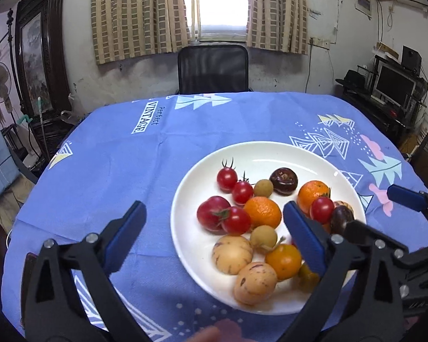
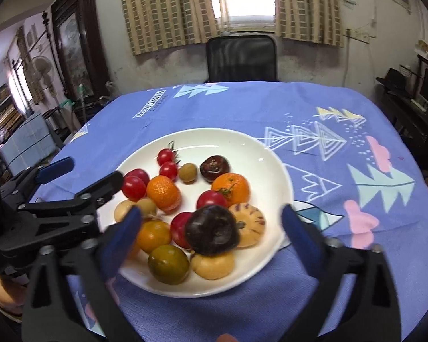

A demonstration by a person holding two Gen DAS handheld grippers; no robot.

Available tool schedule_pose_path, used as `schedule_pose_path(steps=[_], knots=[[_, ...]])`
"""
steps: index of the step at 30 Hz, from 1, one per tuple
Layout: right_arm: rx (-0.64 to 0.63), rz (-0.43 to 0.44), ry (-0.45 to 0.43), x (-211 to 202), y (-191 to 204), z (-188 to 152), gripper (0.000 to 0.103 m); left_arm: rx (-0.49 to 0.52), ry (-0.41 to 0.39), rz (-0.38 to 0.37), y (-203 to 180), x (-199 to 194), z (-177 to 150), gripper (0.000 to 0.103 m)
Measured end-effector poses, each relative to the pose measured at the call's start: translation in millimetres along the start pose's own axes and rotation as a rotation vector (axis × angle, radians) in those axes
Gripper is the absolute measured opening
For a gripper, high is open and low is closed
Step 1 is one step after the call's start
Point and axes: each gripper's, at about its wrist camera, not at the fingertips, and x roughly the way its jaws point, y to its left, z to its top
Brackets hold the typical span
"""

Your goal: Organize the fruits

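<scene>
A white plate (image 1: 271, 149) (image 2: 214, 136) holds several fruits on the blue tablecloth. Among them are cherry tomatoes (image 1: 226, 178) (image 2: 165, 156), tangerines (image 1: 263, 211) (image 2: 231, 188), pale striped melons (image 1: 232, 253) (image 2: 249, 221), small tan longans (image 1: 263, 188) (image 2: 187, 172) and two dark purple fruits (image 1: 284, 180) (image 2: 212, 229). My left gripper (image 1: 216, 236) (image 2: 85, 172) is open, straddling the plate's left rim. My right gripper (image 2: 211, 235) (image 1: 381, 212) is open over the plate's near side, with the nearer purple fruit between its fingers, untouched.
A black chair (image 1: 213, 68) (image 2: 241, 58) stands at the table's far edge under a curtained window. Bare tablecloth (image 1: 114, 148) lies left of and beyond the plate. Shelves with a monitor (image 1: 393, 85) are at the right, a fan (image 2: 42, 69) and framed picture at the left.
</scene>
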Motion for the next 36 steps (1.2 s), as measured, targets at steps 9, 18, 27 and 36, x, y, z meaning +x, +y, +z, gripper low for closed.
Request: schedule_pose_path(steps=[9,18,27,36], knots=[[-0.06,-0.055,-0.023,-24.7,11.2,-1.8,0.102,-0.015,0.002,0.02,8.7,-14.7,-0.4,0.101],[-0.079,-0.081,0.029,-37.3,15.8,-25.7,0.102,-0.015,0.013,0.01,15.9,-30.8,-17.1,0.101],[-0.08,-0.07,0.038,-37.8,22.2,-33.9,0.102,-0.024,-0.004,0.01,20.6,-49.2,-27.3,0.101],[-0.083,-0.073,0.034,-39.2,24.7,-35.1,0.102,-0.016,-0.002,0.005,17.9,-53.3,-29.5,0.101]])
